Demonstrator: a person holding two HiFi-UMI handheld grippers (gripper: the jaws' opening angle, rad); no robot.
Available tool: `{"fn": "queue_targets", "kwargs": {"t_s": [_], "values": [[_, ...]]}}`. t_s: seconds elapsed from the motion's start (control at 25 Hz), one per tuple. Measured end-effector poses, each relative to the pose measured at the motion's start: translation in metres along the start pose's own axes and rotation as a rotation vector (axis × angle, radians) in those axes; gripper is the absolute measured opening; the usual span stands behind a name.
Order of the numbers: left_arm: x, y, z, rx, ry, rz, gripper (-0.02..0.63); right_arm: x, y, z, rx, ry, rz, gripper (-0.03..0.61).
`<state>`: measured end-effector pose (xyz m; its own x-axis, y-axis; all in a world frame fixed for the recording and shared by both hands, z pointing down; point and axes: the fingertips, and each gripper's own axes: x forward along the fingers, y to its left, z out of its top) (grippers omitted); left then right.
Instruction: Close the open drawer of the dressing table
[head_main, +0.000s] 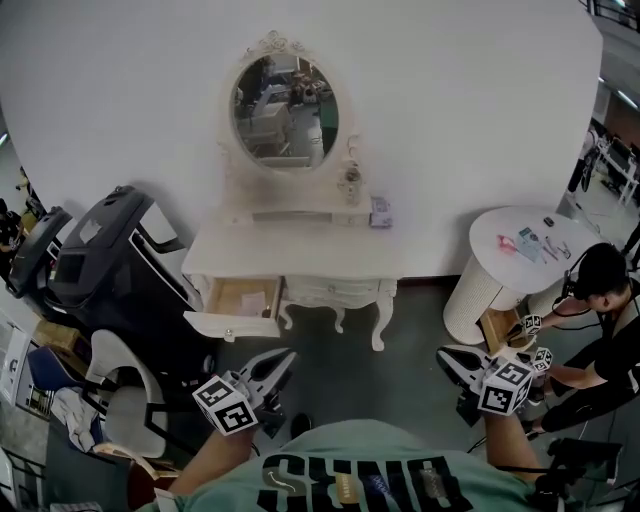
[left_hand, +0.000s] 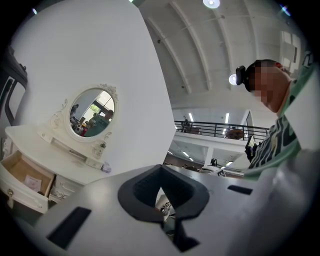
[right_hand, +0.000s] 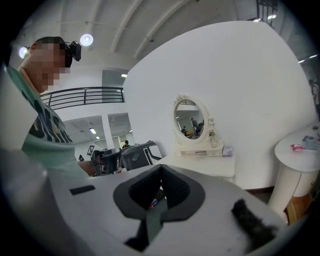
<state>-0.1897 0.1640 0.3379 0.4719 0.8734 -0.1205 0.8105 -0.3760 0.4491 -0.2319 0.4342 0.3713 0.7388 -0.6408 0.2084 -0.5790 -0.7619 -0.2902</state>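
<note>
The white dressing table (head_main: 300, 255) stands against the wall under an oval mirror (head_main: 285, 110). Its left drawer (head_main: 235, 308) is pulled out, with a wooden inside and a paper in it. My left gripper (head_main: 283, 358) hovers shut and empty over the floor, a short way in front of the drawer. My right gripper (head_main: 447, 358) is shut and empty too, off to the right of the table. The left gripper view shows that gripper (left_hand: 161, 166) with the open drawer (left_hand: 22, 180) at far left. In the right gripper view the shut gripper (right_hand: 161, 167) hides the drawer; only the table top (right_hand: 205, 165) shows.
A big black chair (head_main: 110, 265) stands left of the dressing table, with a white chair (head_main: 120, 400) nearer me. A round white table (head_main: 530, 250) is at the right, and a person (head_main: 600, 300) crouches beside it. A small purple box (head_main: 380, 212) sits on the dressing table.
</note>
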Motion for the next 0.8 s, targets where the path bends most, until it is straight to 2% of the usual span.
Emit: {"fn": "queue_targets", "kwargs": {"t_s": [0.28,0.56,0.8], "values": [[0.023,0.083,0.031,-0.014,0.006,-0.081,0.006,0.061,-0.02,0.028,-0.034,0.009,-0.088,0.011],[0.044,0.177,0.093,-0.001,0.012,-0.166,0.006,0.14,-0.036,0.073,-0.049,-0.025,-0.176,0.011],[0.049,0.244,0.12,-0.006,0.019,-0.179,0.006,0.21,-0.053,0.085,-0.05,-0.009,-0.183,0.011]]}}
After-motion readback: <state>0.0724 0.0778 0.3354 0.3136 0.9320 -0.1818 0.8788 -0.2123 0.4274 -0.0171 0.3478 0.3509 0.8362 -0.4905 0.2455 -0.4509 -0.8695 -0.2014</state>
